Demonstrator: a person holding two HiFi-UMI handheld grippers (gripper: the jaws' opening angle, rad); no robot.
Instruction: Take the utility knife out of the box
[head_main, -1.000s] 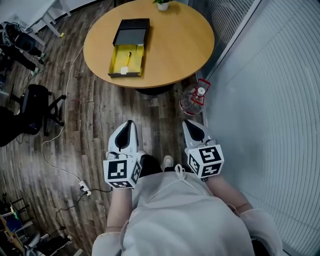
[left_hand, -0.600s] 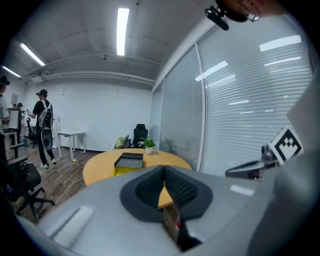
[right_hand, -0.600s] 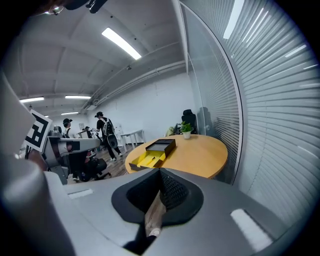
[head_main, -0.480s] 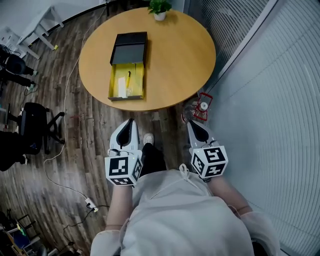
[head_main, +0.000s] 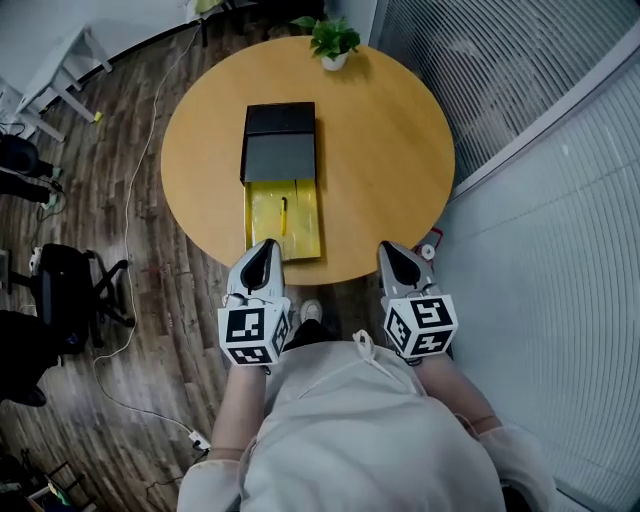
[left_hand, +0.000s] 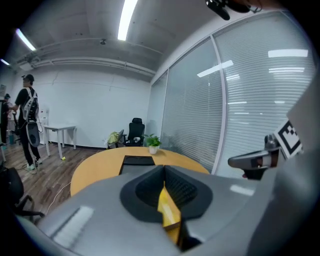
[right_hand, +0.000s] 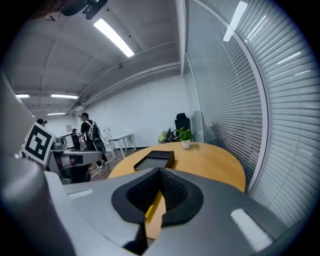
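Pointing forward, parallel: grippers (head_main: 262, 245) (head_main: 389, 247) (both shut)

right claw (right_hand: 161, 172): jaws together, nothing between them;
box (right_hand: 157, 159): black, lying on the round worktop (right_hand: 215, 162);
plant (right_hand: 185, 136): potted, beyond the box;
person (right_hand: 90, 134): standing far left of the box

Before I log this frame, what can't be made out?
Utility knife: head view, too small to tell blade state; both gripper views, hidden behind their own jaws.
Black sleeve of the box: inside hidden by its top, all views.
Table's near rim: head view, partly covered by left gripper and right gripper.
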